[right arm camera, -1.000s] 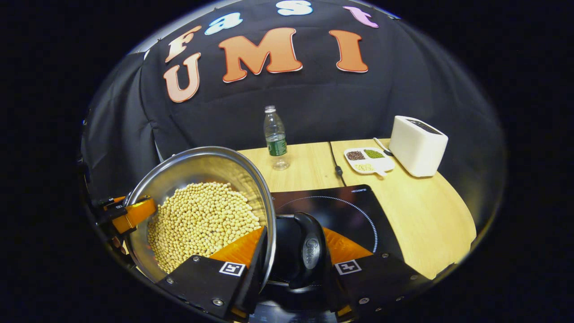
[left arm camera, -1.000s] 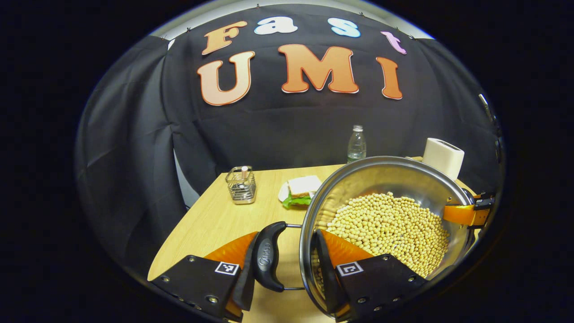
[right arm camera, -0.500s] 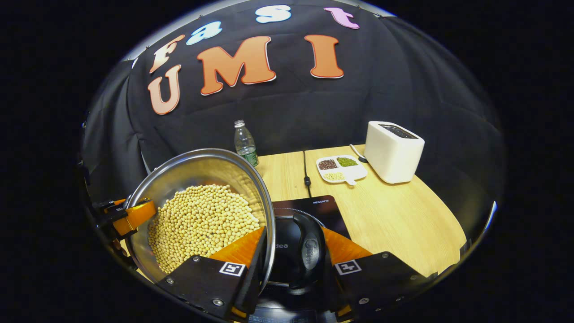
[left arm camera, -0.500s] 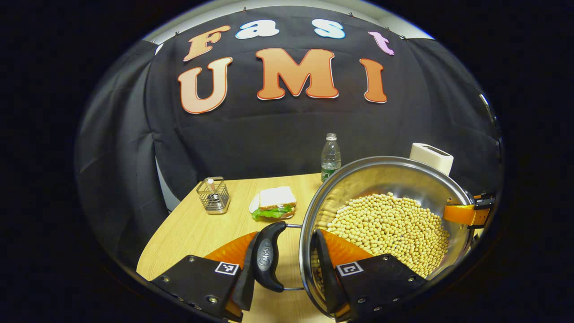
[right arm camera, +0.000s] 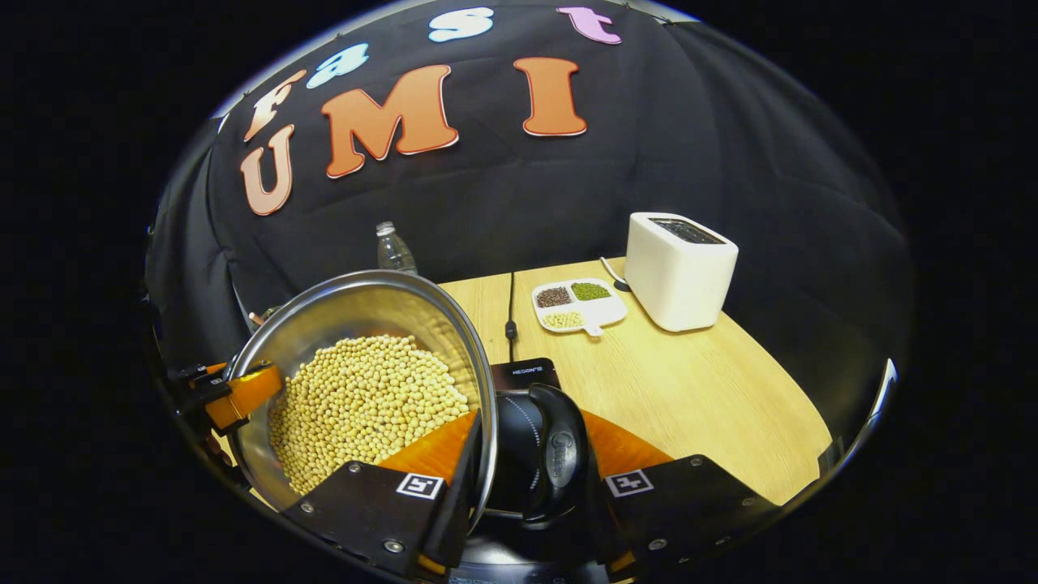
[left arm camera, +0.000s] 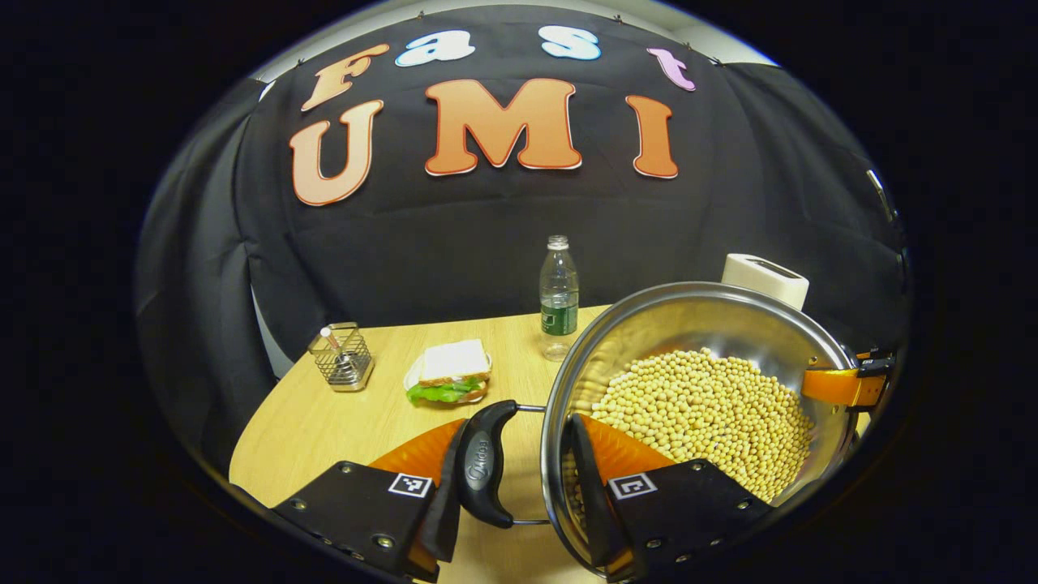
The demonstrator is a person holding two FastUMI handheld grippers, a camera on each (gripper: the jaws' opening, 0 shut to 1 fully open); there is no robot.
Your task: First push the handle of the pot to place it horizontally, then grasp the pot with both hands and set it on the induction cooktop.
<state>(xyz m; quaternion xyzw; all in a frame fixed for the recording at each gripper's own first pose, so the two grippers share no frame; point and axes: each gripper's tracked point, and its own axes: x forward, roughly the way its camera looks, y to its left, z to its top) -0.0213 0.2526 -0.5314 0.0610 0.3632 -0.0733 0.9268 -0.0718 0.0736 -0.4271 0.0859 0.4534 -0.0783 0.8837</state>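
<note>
A steel pot (left arm camera: 697, 316) filled with soybeans (left arm camera: 697, 405) hangs between my two grippers. In the left gripper view, my left gripper (left arm camera: 519, 430) is shut on the pot's black left handle (left arm camera: 484, 462), with one finger outside the handle and the other inside the rim. Across the pot, the right gripper's orange finger (left arm camera: 847, 385) shows at the far rim. In the right gripper view, my right gripper (right arm camera: 531, 426) is shut on the pot's right handle (right arm camera: 559, 454) the same way. The black induction cooktop (right arm camera: 527, 375) lies under that handle, mostly hidden by the pot (right arm camera: 349, 312).
On the wooden table (right arm camera: 689, 405) stand a white toaster (right arm camera: 679, 268) and a divided dish of grains (right arm camera: 580, 304), with a black cord (right arm camera: 511, 312) running back. A water bottle (left arm camera: 558, 296), a sandwich (left arm camera: 450, 373) and a wire basket (left arm camera: 340, 357) stand to the left.
Both grippers have carried the pot to the right. The table things slid left in both views, and the pot now covers more of the cooktop. Both grips are unchanged.
</note>
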